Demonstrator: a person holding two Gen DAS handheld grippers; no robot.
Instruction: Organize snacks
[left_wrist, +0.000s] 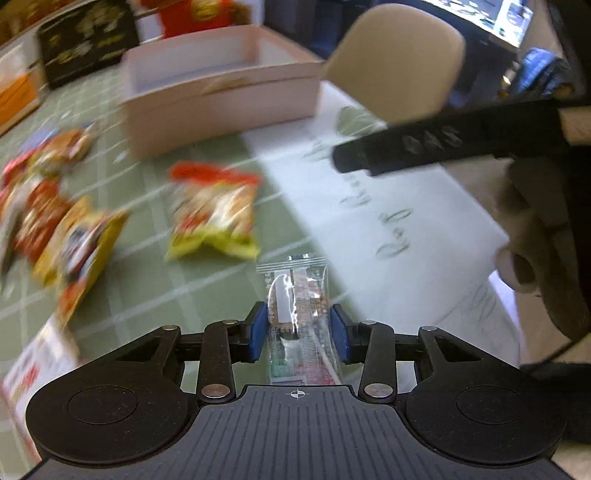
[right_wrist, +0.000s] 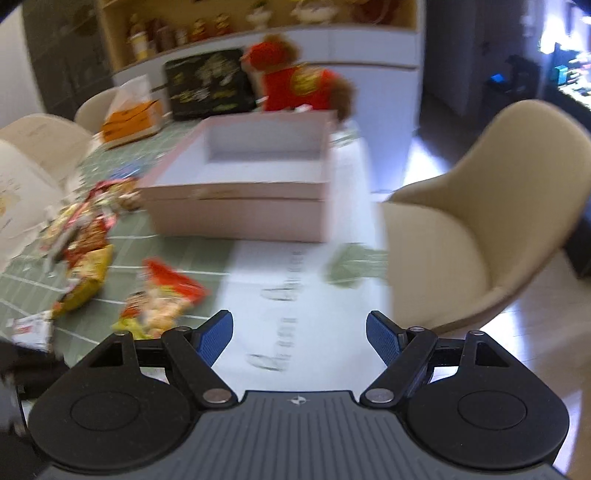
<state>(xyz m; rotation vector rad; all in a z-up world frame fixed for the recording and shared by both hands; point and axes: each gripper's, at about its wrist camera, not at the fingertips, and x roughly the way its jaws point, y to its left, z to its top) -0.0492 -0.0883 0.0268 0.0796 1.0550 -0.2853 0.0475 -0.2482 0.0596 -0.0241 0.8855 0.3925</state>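
My left gripper (left_wrist: 298, 332) is shut on a small clear-wrapped snack packet (left_wrist: 295, 295), held above the green checked tablecloth. An open pink box (left_wrist: 221, 107) with a white, empty-looking inside stands ahead; it also shows in the right wrist view (right_wrist: 236, 214). A red-and-yellow snack bag (left_wrist: 214, 210) lies in front of it, also in the right wrist view (right_wrist: 162, 299). More snack bags (left_wrist: 55, 214) lie in a pile at the left, also in the right wrist view (right_wrist: 81, 240). My right gripper (right_wrist: 299, 339) is open and empty above a white paper sheet (right_wrist: 295, 295).
A beige chair (right_wrist: 480, 221) stands at the table's right side. A black board (right_wrist: 207, 85), a red plush toy (right_wrist: 295, 85) and an orange tissue box (right_wrist: 129, 118) sit behind the pink box. The right gripper's black arm (left_wrist: 443, 144) crosses the left wrist view.
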